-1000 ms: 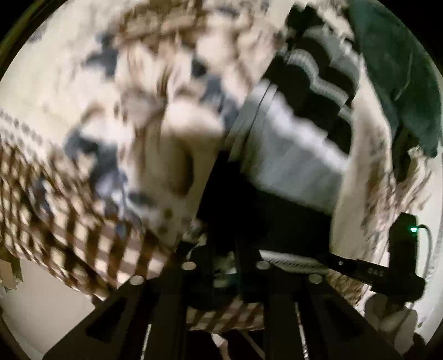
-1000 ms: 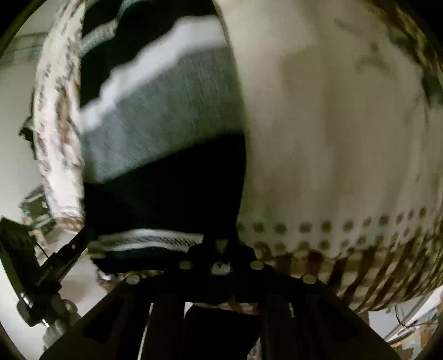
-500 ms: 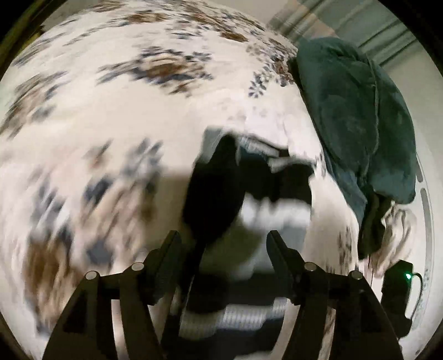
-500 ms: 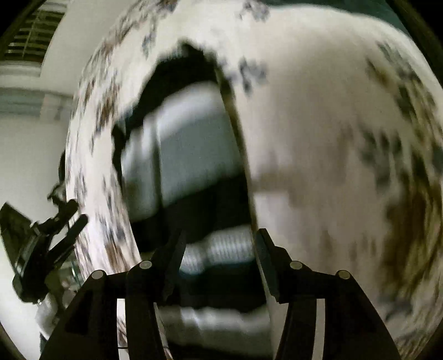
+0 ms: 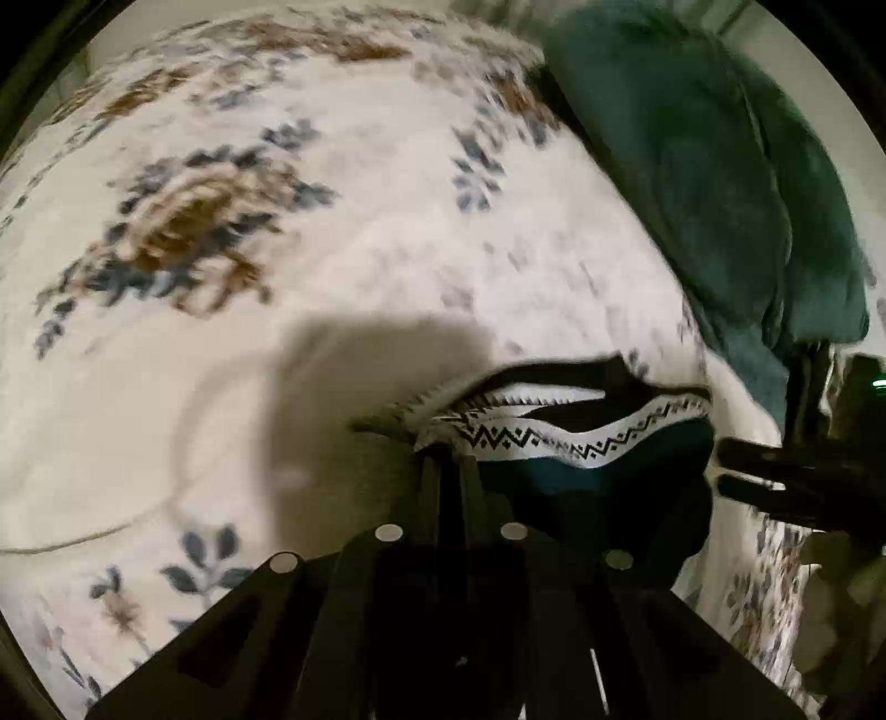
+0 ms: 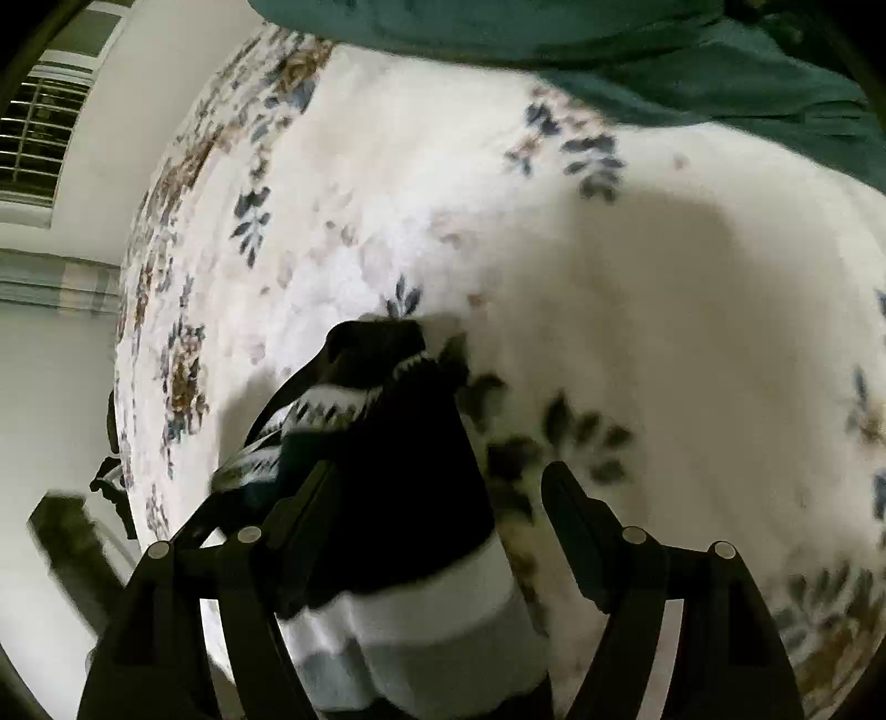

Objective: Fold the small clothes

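A small dark garment point(image 5: 576, 437) with white zigzag-patterned bands lies on a white floral bed cover point(image 5: 221, 288). In the left wrist view my left gripper point(image 5: 448, 459) is shut on the garment's left edge, the fabric bunched at the fingertips. In the right wrist view the same garment point(image 6: 398, 487) shows black, white and grey bands. My right gripper point(image 6: 443, 487) is open, its fingers on either side of the garment. The right gripper also shows at the right edge of the left wrist view point(image 5: 775, 482).
A dark green blanket point(image 5: 720, 183) is heaped at the far side of the bed, also along the top of the right wrist view point(image 6: 637, 50). A wall and a window with blinds point(image 6: 39, 127) lie to the left of the bed.
Half a second ago both grippers were open over the garment. Now the left gripper has shut on the garment's edge. The right gripper stays open. The views have shifted toward the far side.
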Tool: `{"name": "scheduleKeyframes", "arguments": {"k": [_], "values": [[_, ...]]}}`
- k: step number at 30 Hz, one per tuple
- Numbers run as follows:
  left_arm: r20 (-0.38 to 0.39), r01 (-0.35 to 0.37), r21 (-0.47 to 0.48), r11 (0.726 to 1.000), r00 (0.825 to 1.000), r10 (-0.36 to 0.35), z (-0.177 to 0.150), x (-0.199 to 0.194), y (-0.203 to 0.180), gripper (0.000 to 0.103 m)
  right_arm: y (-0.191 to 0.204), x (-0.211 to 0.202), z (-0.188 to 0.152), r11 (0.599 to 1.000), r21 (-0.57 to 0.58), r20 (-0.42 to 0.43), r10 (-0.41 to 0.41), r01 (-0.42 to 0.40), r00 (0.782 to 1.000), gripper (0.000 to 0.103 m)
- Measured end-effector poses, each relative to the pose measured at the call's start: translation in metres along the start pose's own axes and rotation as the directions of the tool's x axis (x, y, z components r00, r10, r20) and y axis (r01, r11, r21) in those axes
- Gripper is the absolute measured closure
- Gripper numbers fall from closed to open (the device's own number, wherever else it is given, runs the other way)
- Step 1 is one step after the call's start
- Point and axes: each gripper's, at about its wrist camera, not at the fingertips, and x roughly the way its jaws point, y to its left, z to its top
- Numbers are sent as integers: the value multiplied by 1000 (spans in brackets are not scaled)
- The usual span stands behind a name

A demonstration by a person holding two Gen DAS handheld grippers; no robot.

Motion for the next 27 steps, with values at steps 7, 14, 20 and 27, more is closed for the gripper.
{"name": "scheduleKeyframes", "arguments": {"k": [7, 14, 20, 27], "values": [[17, 39, -160, 986, 999, -37, 11, -1, 39, 99, 13, 4, 16, 999, -5, 119, -45, 46, 992, 103], [-26, 29, -197, 980, 999, -35, 7, 22, 45, 99, 13, 3, 45, 999, 14, 63, 41, -42, 997, 100], [-24, 30, -198, 980, 999, -35, 8, 23, 45, 99, 17, 43, 43, 996, 29, -85, 85, -83, 993, 59], [-26, 23, -201, 979, 999, -29, 9, 28, 48, 99, 3, 35, 48, 998, 68, 62, -16, 12, 998, 101]]}}
